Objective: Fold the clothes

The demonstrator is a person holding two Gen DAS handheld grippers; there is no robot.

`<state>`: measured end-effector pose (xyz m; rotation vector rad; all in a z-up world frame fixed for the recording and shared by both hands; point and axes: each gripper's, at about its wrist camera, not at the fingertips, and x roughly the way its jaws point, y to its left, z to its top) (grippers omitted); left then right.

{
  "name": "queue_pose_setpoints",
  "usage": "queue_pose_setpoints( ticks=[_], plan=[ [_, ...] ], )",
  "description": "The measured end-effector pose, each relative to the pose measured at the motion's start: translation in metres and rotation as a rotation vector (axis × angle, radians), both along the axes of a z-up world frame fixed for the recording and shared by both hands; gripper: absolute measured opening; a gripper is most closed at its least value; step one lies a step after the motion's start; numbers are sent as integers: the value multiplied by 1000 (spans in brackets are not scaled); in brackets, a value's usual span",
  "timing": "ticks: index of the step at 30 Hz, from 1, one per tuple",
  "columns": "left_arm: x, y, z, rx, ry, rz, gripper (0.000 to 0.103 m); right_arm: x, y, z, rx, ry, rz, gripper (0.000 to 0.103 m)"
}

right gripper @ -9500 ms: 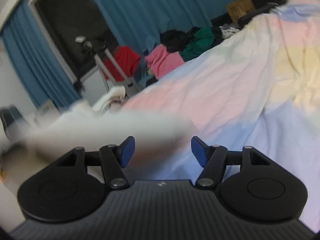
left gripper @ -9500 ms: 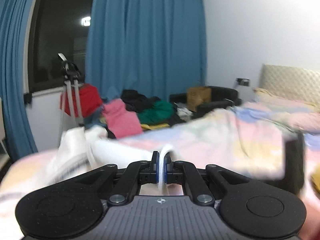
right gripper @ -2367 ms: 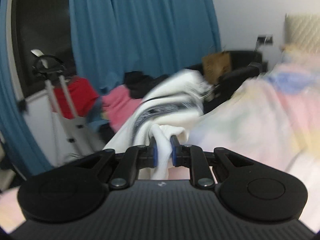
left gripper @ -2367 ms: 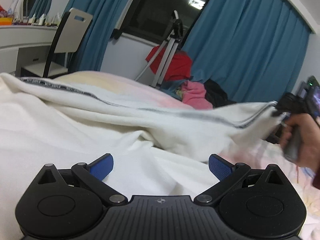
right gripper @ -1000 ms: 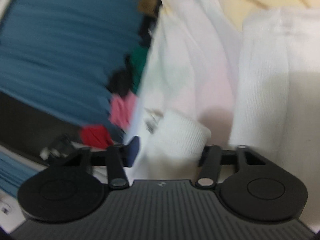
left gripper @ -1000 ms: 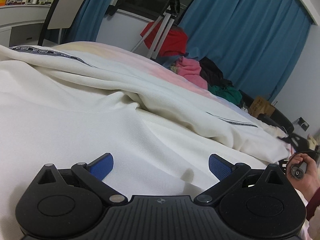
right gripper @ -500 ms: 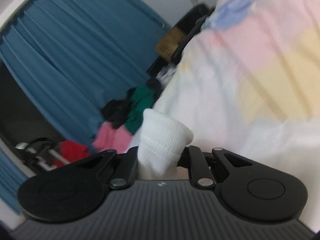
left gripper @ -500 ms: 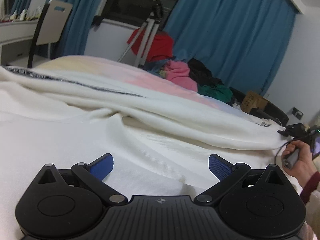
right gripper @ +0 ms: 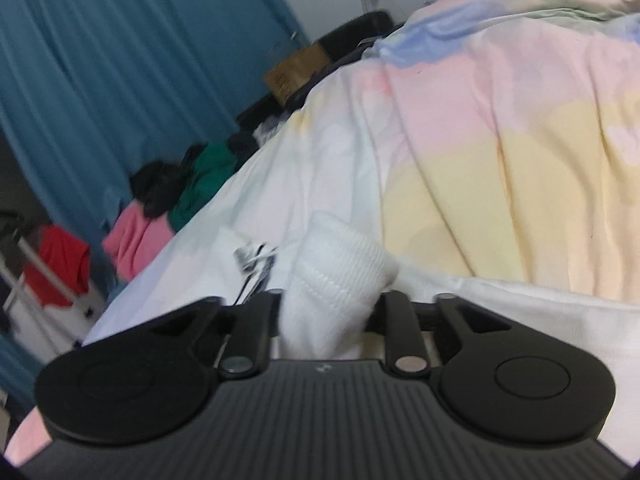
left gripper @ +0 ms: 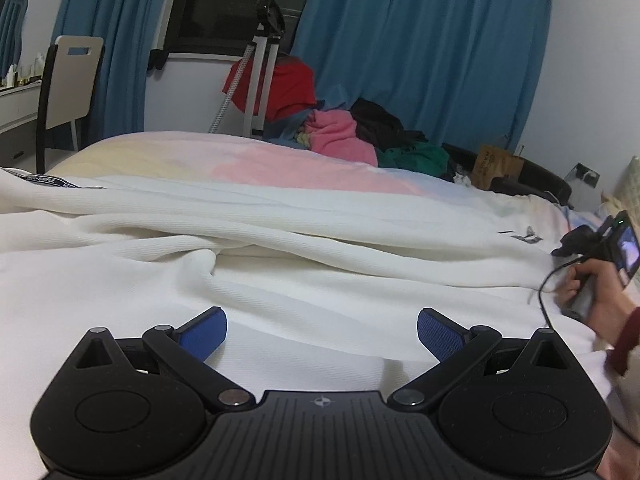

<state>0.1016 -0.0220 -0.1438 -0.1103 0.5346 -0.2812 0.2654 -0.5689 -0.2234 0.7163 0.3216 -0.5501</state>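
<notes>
White garment (left gripper: pixel 280 264) is lying spread and rumpled across the bed (left gripper: pixel 248 160), right gripper (right gripper: pixel 328 312) clamping its ribbed cuff (right gripper: pixel 340 276), left gripper (left gripper: pixel 322 326) hovering jaws apart above it, where smoothing wrinkles beforehand is likely aiding a clean fold.

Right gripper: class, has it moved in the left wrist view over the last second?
Yes. The right gripper, shut on the white garment, now sits higher in that view, nearer the cardboard box.

Bedroom: bed (left gripper: pixel 280 160), curtains (left gripper: pixel 420 48)
</notes>
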Motion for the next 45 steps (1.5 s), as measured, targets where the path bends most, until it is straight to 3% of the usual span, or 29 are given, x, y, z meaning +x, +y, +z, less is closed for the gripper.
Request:
queue_pose_setpoints(
  ticks=[3, 5, 11, 15, 20, 23, 25, 27, 28, 30, 32, 33, 35, 39, 42, 45],
  plan=[
    [-1, 0, 5, 0, -13, 6, 102, -29, 21, 16, -19, 4, 38, 72],
    [-5, -1, 10, 6, -24, 3, 102, -53, 37, 25, -57, 11, 42, 81],
    [-25, -1, 21, 59, -37, 14, 102, -105, 70, 62, -18, 74, 98, 79],
    [-34, 10, 27, 33, 10, 35, 102, -143, 83, 83, -39, 131, 124, 79],
    [-47, 25, 35, 3, 42, 68, 102, -200, 67, 79, 14, 123, 48, 79],
    [-48, 25, 36, -3, 58, 84, 102, -221, 50, 61, 131, 152, -25, 80],
    [-50, 26, 36, 3, 72, 100, 102, -234, 36, 51, 224, 142, -90, 71],
    [-50, 31, 38, -8, 93, 122, 102, -237, 28, 42, 286, 109, -104, 70],
    [-52, 36, 40, -23, 109, 140, 102, -239, 24, 37, 317, 92, -111, 69],
    [-56, 53, 45, -70, 145, 185, 102, -243, 16, 28, 379, 59, -125, 57],
    [-63, 80, 52, -132, 176, 238, 102, -237, 12, 18, 413, 75, -116, 50],
    [-68, 95, 57, -162, 190, 271, 102, -233, 11, 14, 414, 83, -110, 41],
    [-77, 130, 67, -214, 219, 341, 102, -226, 9, 7, 416, 98, -97, 36],
    [-99, 199, 77, -283, 263, 473, 102, -221, -3, 1, 424, 29, -55, 12],
    [-116, 241, 76, -300, 264, 598, 102, -223, -8, 9, 378, -38, -68, 6],
    [-124, 275, 63, -372, 297, 708, 102, -224, -6, 25, 303, -94, -84, 6]
  ],
)
